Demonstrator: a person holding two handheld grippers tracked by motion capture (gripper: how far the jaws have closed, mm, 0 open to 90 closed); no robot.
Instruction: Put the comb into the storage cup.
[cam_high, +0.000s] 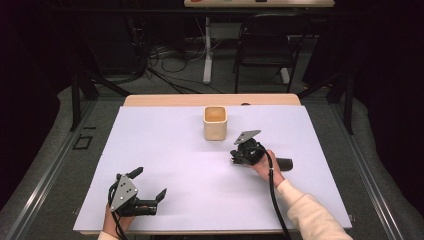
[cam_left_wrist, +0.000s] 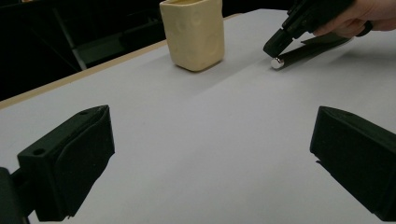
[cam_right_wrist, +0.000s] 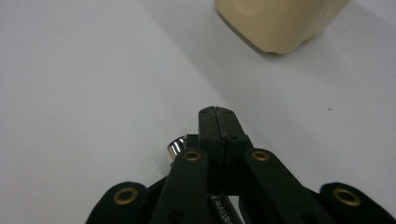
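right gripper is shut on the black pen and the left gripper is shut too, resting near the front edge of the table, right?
Not quite. The left gripper is open: the left gripper view shows its jaws standing wide apart with bare table between them. The rest holds: the right gripper is shut on the black pen.

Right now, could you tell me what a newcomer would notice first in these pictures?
Probably the cream cup, alone toward the far side of the white table. Next, the right gripper just in front of the cup, jaws closed on a black pen with a silver tip lying on the surface. The left gripper rests near the front-left edge, jaws wide open.
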